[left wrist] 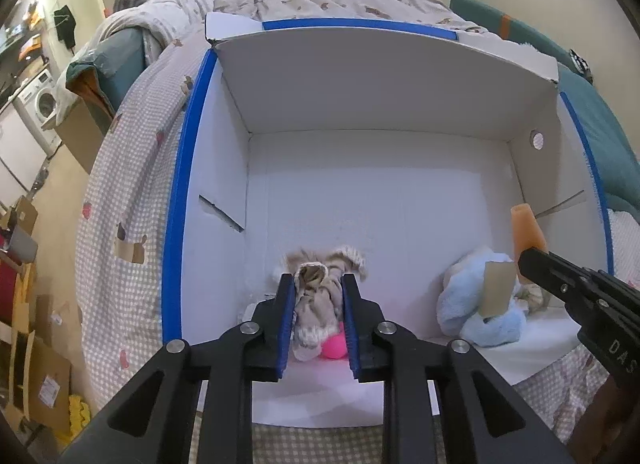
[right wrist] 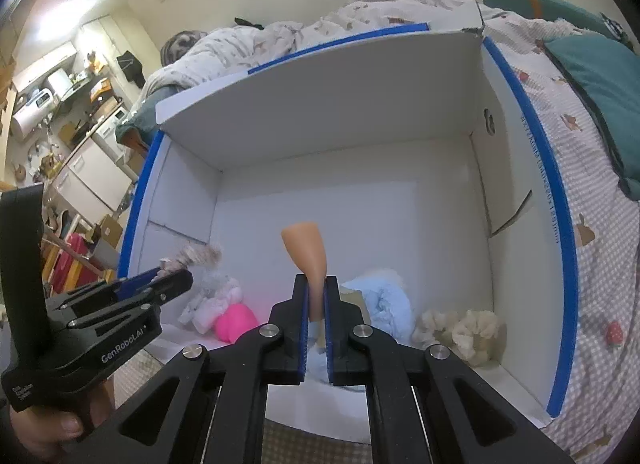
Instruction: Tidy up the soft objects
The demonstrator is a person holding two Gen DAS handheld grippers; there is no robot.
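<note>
Toys collect in the white box (left wrist: 380, 103): left gripper (left wrist: 316, 284), jaws slightly apart around the beige plush (left wrist: 316, 296); right gripper (right wrist: 316, 288) clamps the orange piece (right wrist: 308, 252) for dropping in.

White box (left wrist: 380, 167) edged blue; pink ball (left wrist: 335, 347), pale blue plush (left wrist: 464, 296), beige-striped fur toy (left wrist: 320, 288), orange cone (right wrist: 306, 252)

Box floor (left wrist: 400, 191) beyond toys (left wrist: 476, 304) free

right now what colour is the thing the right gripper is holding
Pale orange, clearest in the right wrist view.
</note>
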